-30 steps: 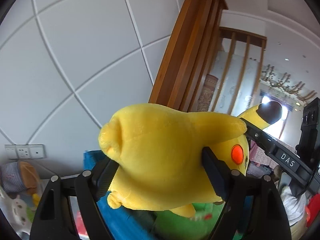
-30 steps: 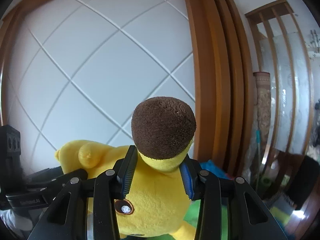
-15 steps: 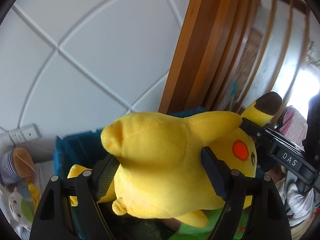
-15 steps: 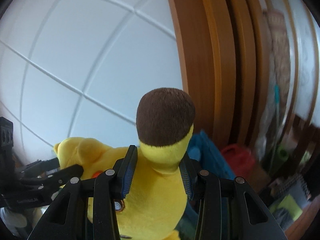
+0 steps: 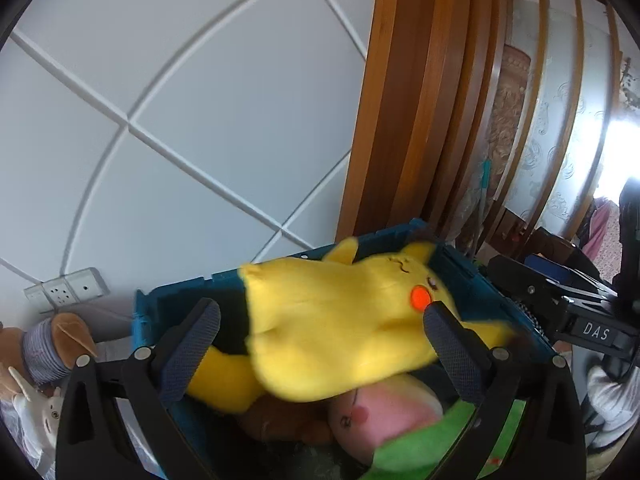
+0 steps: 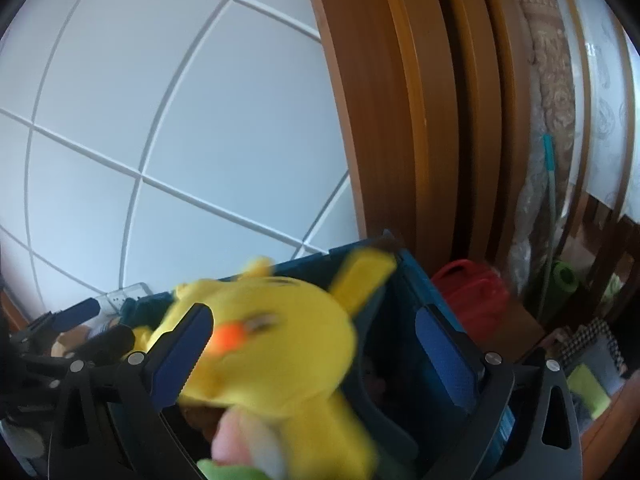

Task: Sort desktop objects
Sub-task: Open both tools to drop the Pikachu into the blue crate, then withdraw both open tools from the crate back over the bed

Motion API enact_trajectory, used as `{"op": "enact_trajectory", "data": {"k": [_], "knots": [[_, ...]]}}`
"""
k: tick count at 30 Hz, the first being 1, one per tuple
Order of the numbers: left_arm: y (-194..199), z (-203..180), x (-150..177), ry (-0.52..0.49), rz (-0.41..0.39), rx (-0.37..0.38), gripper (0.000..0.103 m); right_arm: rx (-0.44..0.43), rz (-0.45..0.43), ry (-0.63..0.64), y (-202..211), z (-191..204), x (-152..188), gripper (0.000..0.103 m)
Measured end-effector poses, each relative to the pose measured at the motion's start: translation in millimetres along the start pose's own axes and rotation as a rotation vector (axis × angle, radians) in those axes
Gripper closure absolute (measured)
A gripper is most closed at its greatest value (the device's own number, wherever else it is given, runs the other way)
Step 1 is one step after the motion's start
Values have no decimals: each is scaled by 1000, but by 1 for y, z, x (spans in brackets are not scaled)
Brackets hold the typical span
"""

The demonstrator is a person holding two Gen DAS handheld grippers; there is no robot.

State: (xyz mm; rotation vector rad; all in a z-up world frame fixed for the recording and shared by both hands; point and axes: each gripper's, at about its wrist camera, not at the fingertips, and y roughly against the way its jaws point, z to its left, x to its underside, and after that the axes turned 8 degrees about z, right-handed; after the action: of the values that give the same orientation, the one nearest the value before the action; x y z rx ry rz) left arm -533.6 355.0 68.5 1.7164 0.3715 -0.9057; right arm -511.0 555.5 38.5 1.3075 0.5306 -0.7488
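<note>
Over blue bin (image 5: 472, 280), both jaws just opened, releasing yellow plush (image 5: 340, 320).

The plush (image 5: 340, 320) is yellow with an orange-red cheek. The bin (image 5: 472, 280) is teal blue. Lower in the frame lies a pink-and-green toy (image 5: 384, 412). White panelled wall (image 5: 180, 100), upper left; brown wood frame (image 5: 408, 80), upper right.

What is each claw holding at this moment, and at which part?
Nothing is held. Both the left claw and the right claw have just opened, and the yellow plush toy is dropping free into the blue bin.
</note>
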Motion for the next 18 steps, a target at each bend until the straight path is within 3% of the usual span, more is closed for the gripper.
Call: {"op": "enact_trajectory", "data": {"k": [3,12,18], "knots": [[22,-5,12,-14,-26,-38,0,16,-20,25,20,9,6,0],[98,2,50,-5,-81,-52,0,81,-71,123,94,53,42,0],[157,12,79,1,-138,-59,0,65,-147,168,154,90,71,0]]}}
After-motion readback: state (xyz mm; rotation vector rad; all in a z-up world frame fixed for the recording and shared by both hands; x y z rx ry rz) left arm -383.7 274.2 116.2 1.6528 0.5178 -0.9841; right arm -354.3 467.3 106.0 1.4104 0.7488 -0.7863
